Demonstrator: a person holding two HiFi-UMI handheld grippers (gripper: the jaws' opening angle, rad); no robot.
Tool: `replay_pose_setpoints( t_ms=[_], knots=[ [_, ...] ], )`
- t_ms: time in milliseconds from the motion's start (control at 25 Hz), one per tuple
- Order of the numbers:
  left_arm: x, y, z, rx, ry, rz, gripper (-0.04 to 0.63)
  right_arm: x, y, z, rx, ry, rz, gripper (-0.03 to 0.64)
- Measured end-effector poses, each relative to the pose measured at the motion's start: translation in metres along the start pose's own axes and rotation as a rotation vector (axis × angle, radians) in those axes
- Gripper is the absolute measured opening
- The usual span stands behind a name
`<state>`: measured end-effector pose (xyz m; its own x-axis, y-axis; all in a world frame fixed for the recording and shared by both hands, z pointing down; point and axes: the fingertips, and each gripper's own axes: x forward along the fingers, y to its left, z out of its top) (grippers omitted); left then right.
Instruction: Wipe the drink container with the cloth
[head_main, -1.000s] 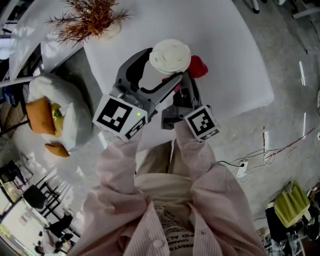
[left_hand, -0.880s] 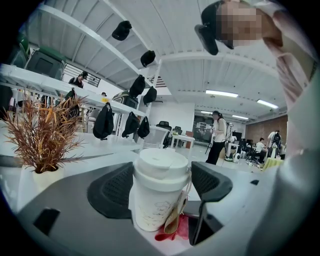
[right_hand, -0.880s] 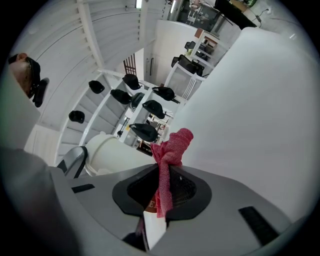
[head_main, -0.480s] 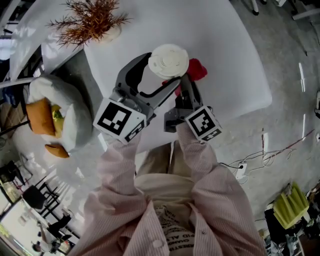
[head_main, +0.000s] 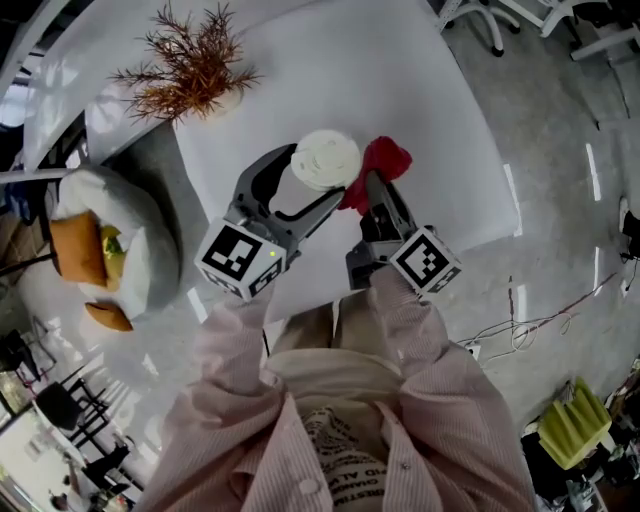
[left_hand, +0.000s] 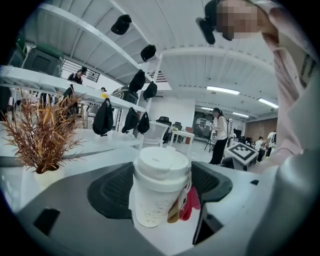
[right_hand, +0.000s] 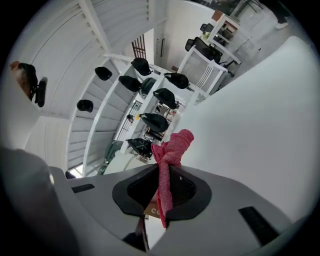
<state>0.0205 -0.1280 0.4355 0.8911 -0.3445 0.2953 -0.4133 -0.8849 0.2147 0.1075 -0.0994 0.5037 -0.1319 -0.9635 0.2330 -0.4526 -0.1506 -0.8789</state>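
Though lid (head_main: 325, 158) alone overhead, whole cup (left_hand: 155, 200), cloth (left_hand: 191, 203) at left tool (left_hand: 162, 187).

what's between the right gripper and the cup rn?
The red cloth, pinched in the right gripper and sitting right beside the cup. The head view shows it, and the left gripper view does too.

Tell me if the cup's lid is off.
No, the left gripper view shows the white lid seated squarely on the cup.
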Motion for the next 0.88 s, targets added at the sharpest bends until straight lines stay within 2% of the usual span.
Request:
replay_pose_setpoints(
  t_ms=[160, 360, 640, 880],
  knots=[
    [-0.001, -0.003, 0.000, 0.001, 0.018, 0.000, 0.359, 0.002, 0.019, 0.023, -0.025, 0.070, 0.072, 0.041],
    [-0.001, -0.004, 0.000, -0.018, 0.035, 0.006, 0.359, 0.012, 0.033, 0.039, -0.057, 0.185, 0.122, 0.041],
    [0.000, -0.003, -0.002, -0.030, 0.054, 0.011, 0.357, 0.033, 0.057, 0.044, -0.109, 0.364, 0.247, 0.041],
    [-0.001, -0.003, -0.003, -0.055, 0.056, 0.024, 0.357, 0.043, 0.065, 0.043, -0.130, 0.470, 0.293, 0.041]
  ],
)
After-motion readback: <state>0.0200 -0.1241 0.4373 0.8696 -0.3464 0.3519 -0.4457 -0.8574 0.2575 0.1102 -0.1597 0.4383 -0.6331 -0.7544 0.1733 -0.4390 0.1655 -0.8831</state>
